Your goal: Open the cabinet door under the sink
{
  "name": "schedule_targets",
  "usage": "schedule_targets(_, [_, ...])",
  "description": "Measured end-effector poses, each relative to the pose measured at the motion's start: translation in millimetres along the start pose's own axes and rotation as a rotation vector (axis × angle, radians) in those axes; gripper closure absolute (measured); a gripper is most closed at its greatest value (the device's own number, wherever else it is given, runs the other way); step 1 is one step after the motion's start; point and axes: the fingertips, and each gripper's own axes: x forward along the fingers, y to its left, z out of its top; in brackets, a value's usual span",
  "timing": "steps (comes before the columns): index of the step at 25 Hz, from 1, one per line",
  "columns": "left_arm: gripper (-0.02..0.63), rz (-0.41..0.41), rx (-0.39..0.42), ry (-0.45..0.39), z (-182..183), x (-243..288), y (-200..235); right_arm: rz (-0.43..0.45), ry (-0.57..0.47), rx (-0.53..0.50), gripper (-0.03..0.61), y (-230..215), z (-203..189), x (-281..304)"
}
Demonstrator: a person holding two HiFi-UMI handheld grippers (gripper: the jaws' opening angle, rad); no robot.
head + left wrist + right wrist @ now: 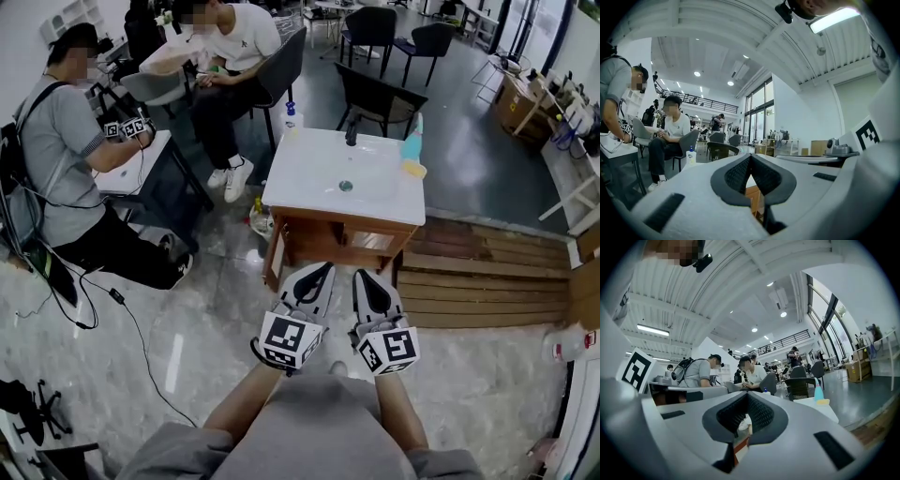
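The sink unit stands ahead on the floor: a white top with a basin [342, 180] over a wooden cabinet [337, 236] whose front faces me. Both grippers hover side by side a short way in front of it, pointing at it, and touch nothing. My left gripper [322, 269] is shut and holds nothing; in its own view the left gripper [750, 157] shows its dark pads meeting at the tip, with a strip of the cabinet's wood [753, 194] below. My right gripper [362, 275] is also shut and holds nothing; the right gripper [747, 394] shows closed pads in its own view.
On the sink top are a black faucet [351, 132], a blue bottle [413, 141] with a yellow sponge, and a soap bottle [291, 114]. Two people sit at tables to the left. Wooden planks [487, 272] lie right of the cabinet. Cables [122, 302] trail on the floor at left.
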Motion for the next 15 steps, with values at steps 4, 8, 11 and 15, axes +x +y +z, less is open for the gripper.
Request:
schedule_targets(4, [0.606, -0.001, 0.002, 0.006, -1.5, 3.8, -1.5, 0.011, -0.002, -0.017, 0.569, -2.5, 2.0, 1.0])
schedule_targets(8, [0.606, -0.006, 0.003, 0.009, -2.7, 5.6, -5.8, 0.014, -0.007, -0.016, 0.569, -5.5, 3.6, -1.1])
schedule_targets(11, [0.606, -0.008, -0.003, 0.013, -3.9, 7.4, -8.5, 0.01, -0.009, -0.009, 0.569, -9.7, 3.7, -3.4])
schedule_targets(15, [0.606, -0.007, -0.005, 0.015, -4.8, 10.1, -11.4, 0.011, -0.01, -0.006, 0.569, -14.8, 4.5, -5.7])
